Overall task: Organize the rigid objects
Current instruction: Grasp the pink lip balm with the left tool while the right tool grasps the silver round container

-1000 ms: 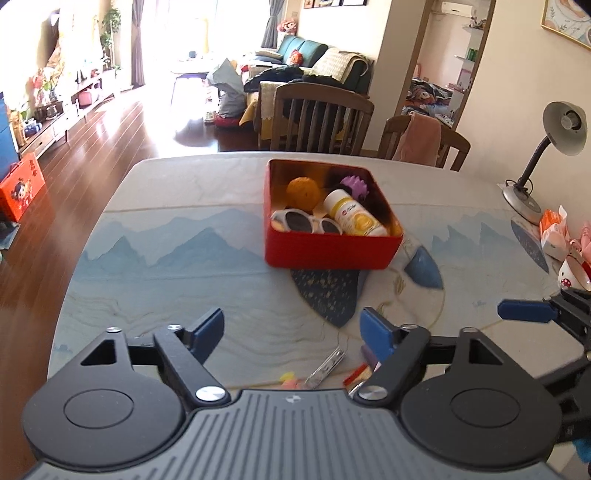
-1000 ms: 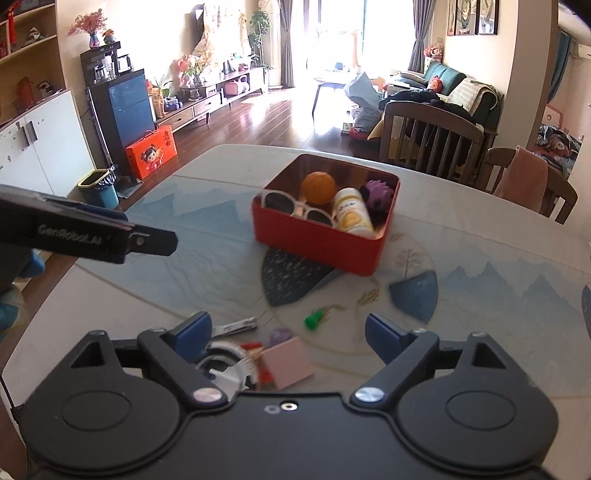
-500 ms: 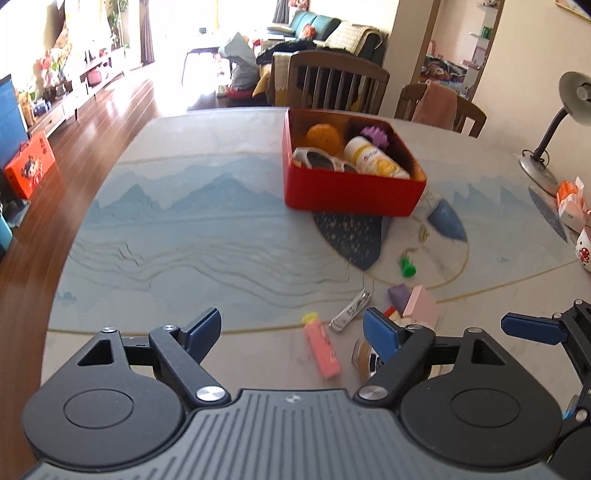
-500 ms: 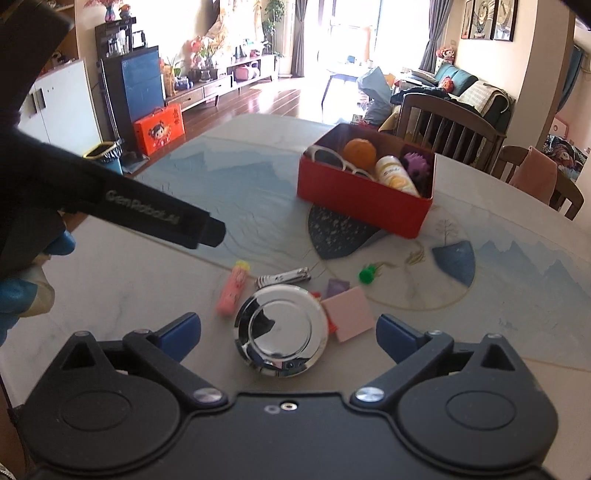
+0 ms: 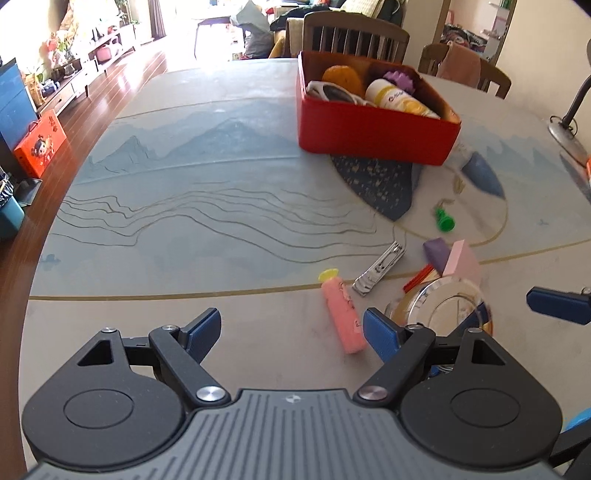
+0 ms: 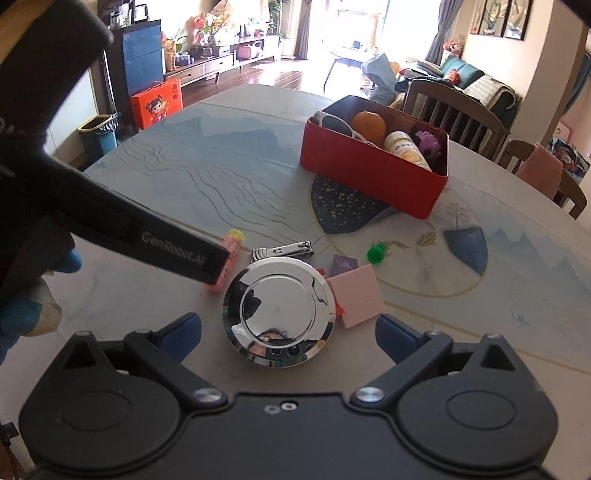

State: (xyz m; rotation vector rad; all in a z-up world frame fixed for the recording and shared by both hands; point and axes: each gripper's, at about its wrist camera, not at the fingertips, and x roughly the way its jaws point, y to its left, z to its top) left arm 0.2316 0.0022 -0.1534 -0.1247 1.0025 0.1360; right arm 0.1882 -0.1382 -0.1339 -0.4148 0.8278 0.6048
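A red box [image 5: 373, 129] [image 6: 369, 171] on the table holds sunglasses, an orange, a yellow bottle and a purple spiky toy. Loose items lie nearer: a shiny round metal lid [image 6: 279, 316] [image 5: 443, 301], a pink tube [image 5: 341, 317] [image 6: 227, 254], nail clippers [image 5: 380, 267] [image 6: 282, 252], a pink block [image 6: 354, 295] [image 5: 463, 258], a purple piece [image 6: 343, 264] and a green peg [image 5: 444, 220] [image 6: 376, 253]. My left gripper [image 5: 291, 330] is open and empty, just left of the tube. My right gripper [image 6: 288, 334] is open, its jaws either side of the lid.
The left gripper's body crosses the right wrist view [image 6: 147, 236], over the pink tube. Chairs [image 5: 354, 35] stand behind the table. A desk lamp [image 5: 569, 118] stands at the right edge. The table's edge [image 5: 33, 258] curves along the left.
Both grippers have pulled back and lowered toward the loose items. The metal lid now lies between the right jaws, and the pink tube is near the left gripper.
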